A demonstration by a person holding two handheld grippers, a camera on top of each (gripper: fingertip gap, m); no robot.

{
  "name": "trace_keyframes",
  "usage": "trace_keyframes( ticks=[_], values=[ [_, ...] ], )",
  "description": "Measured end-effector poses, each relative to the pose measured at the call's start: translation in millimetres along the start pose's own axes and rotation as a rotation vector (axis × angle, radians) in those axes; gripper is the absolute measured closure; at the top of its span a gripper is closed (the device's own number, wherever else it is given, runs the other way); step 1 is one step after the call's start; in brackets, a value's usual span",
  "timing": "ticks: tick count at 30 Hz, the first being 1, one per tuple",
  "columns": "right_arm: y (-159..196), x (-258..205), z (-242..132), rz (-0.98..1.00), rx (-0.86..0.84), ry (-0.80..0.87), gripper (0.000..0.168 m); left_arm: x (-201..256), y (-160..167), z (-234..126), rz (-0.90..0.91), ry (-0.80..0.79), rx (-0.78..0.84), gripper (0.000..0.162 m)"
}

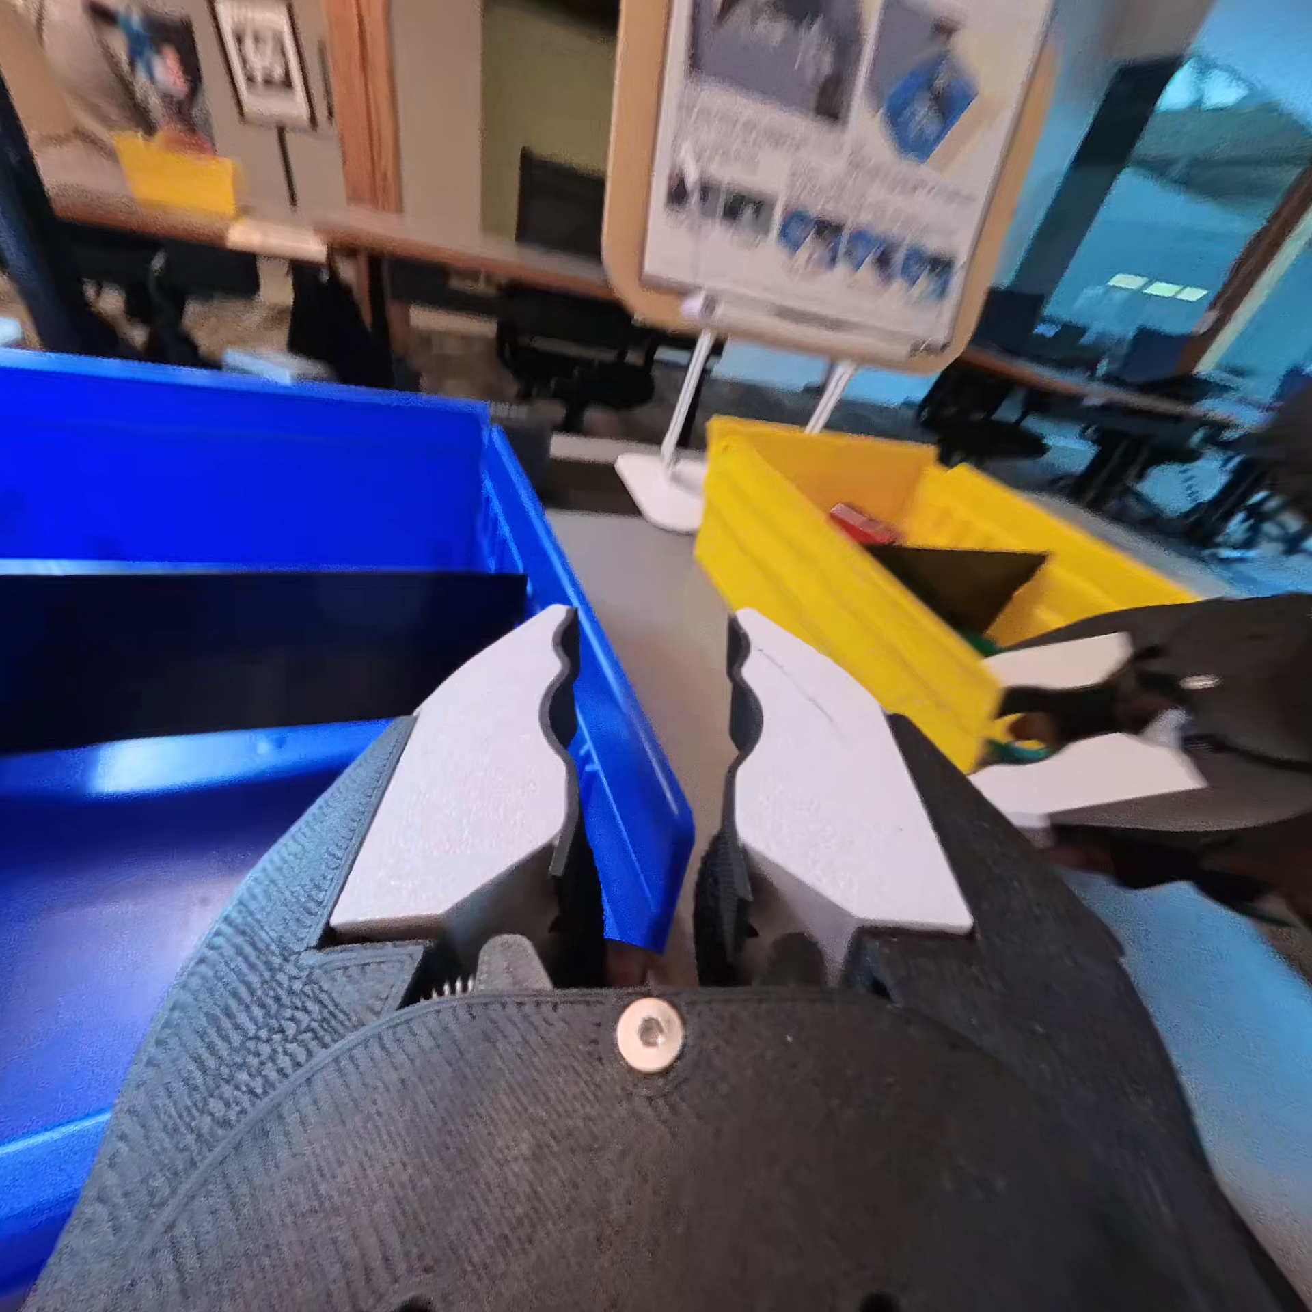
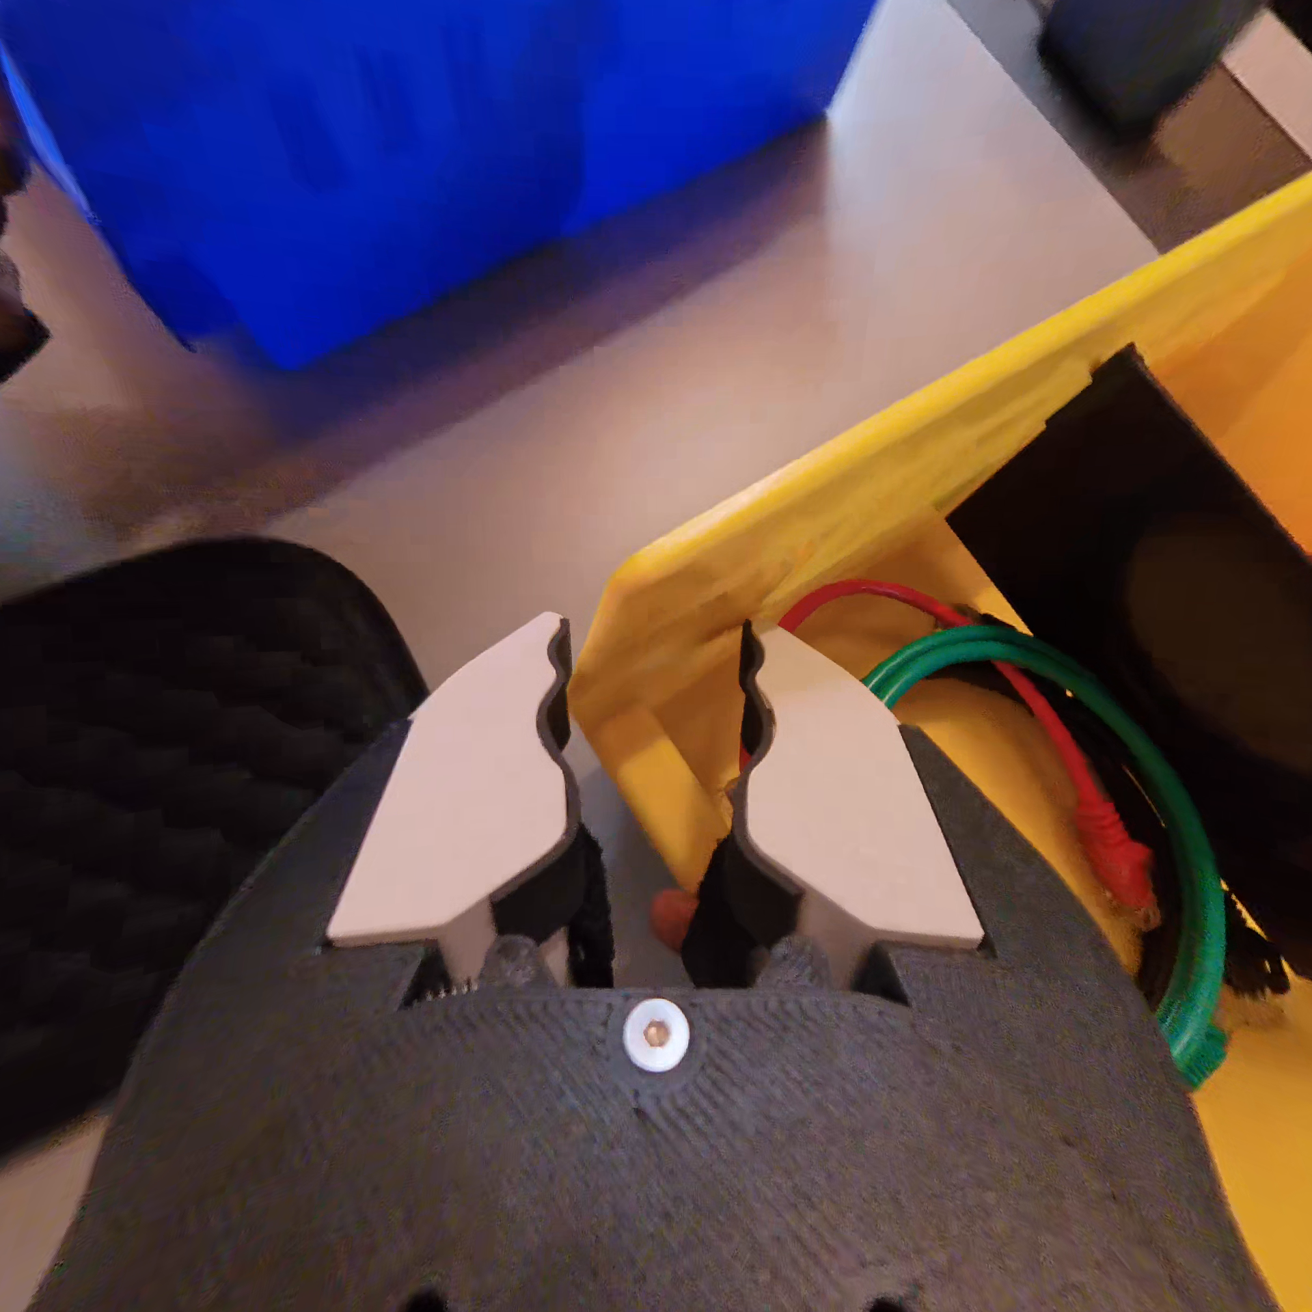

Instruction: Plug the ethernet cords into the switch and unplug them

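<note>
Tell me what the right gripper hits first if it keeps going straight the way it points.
Most likely the near corner of the yellow bin: the open right gripper straddles that corner wall, one finger outside, the other inside near the red cord and green cord. Depth is uncertain.

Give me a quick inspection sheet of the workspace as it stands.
Surface: grey table, bare between the bins.
Job's things: red cord and green cord lie in the yellow bin; no switch seen.
Clutter: blue bin with a dark divider.
Grippers: left gripper open, straddling the blue bin's wall; right gripper open, straddling the yellow bin's corner.
Cables: both loose, unplugged.
Surroundings: sign stand, desks, chairs.
</note>
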State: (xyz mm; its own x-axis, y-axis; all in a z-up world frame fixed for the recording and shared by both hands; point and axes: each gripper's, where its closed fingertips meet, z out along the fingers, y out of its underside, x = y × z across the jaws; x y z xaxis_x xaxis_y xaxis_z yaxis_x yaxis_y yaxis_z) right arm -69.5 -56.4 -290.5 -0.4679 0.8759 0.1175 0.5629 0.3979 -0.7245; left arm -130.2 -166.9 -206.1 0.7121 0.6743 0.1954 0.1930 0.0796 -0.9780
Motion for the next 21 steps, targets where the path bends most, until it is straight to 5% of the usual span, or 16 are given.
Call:
trace_keyframes(
  ticks=[3, 7, 12, 21],
  values=[
    [-17, -17, 16, -0.044, 0.002, -0.026, 0.121, -9, -42, -31, 0.074, 0.001, 0.140, 0.116],
    [-32, -30, 30, -0.114, 0.011, -0.026, 0.120, -78, -66, -74, 0.200, -0.229, 0.123, 0.114],
    [-42, -46, 39, -0.193, 0.019, -0.033, 0.119, -183, -29, -111, 0.216, -0.555, -0.079, 0.114],
    [-55, -75, 46, -0.378, 0.087, -0.092, 0.120, -199, -8, -120, 0.014, -0.434, -0.087, 0.114]
  ],
)
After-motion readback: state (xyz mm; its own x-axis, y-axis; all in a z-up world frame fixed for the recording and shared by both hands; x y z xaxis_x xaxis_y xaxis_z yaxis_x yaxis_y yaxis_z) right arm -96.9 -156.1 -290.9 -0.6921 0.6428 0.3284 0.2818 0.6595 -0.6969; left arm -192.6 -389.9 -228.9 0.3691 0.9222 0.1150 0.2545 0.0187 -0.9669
